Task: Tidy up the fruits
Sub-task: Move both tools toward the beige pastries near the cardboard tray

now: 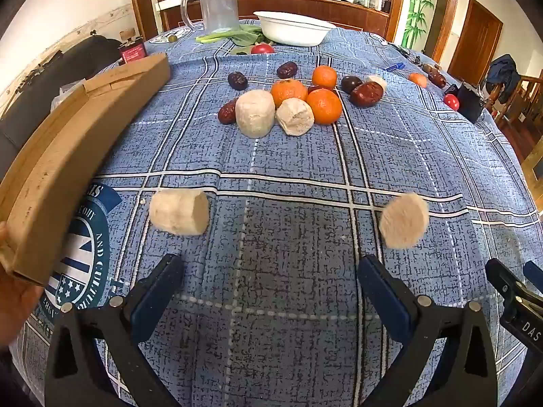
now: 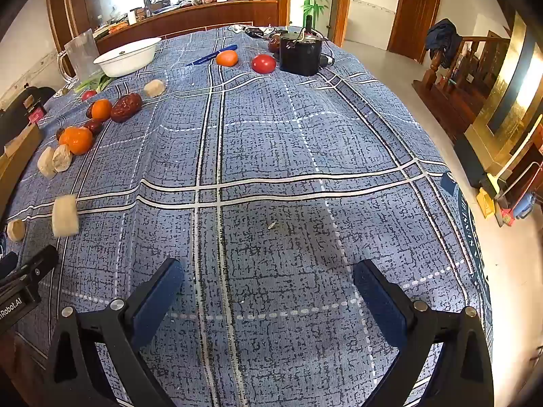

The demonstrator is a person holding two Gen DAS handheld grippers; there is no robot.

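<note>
A blue plaid tablecloth (image 1: pixel 288 176) covers the table, with a wooden counter and a doorway behind it. At the left a hand (image 1: pixel 13 291) holds a tilted cardboard box (image 1: pixel 68 156); two pale cut chunks (image 1: pixel 180 212) lie near, and farther off sits a cluster of oranges (image 1: pixel 324 105), red dates (image 1: pixel 366 94) and more pale pieces, before a white bowl (image 1: pixel 293 28) and clear pitcher (image 1: pixel 217 5). The left gripper (image 1: pixel 271 281) and right gripper (image 2: pixel 268 285) both stand wide apart, holding nothing, over bare cloth.
</note>
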